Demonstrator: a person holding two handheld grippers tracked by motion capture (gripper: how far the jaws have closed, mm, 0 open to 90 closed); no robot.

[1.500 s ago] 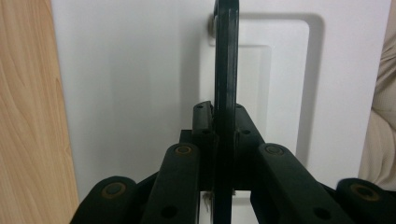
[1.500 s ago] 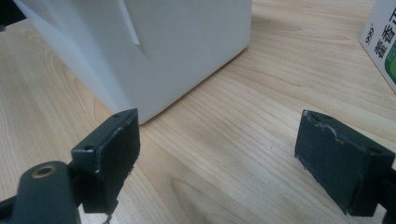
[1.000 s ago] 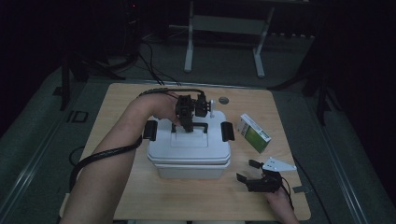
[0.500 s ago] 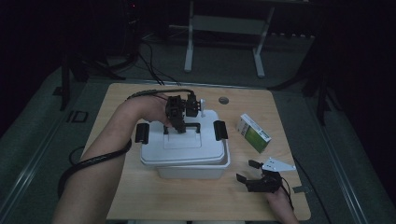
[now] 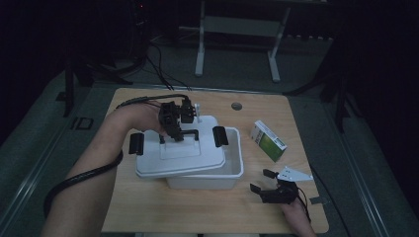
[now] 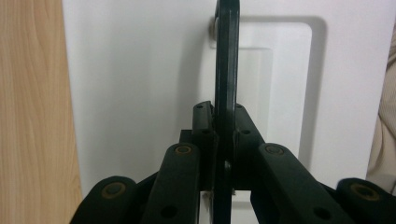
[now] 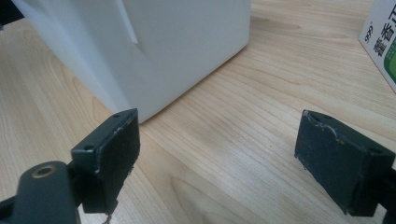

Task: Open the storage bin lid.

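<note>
Sliding toward the left side of the bench (image 5: 148, 217), the white lid (image 5: 178, 155) no longer sits square on the white storage box (image 5: 225, 175); a second ago it covered the box fully, and now the box's right end lies open. The left tool (image 5: 179, 129) is clamped on the lid's black handle (image 6: 227, 70), so the lid is judged nearly off. Well to the right, the right tool (image 5: 263, 181) rests on the bench with its jaws apart, near a green and white carton (image 5: 268, 140).

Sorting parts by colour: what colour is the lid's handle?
Black handle on a white lid; clearest in left gripper view.
</note>
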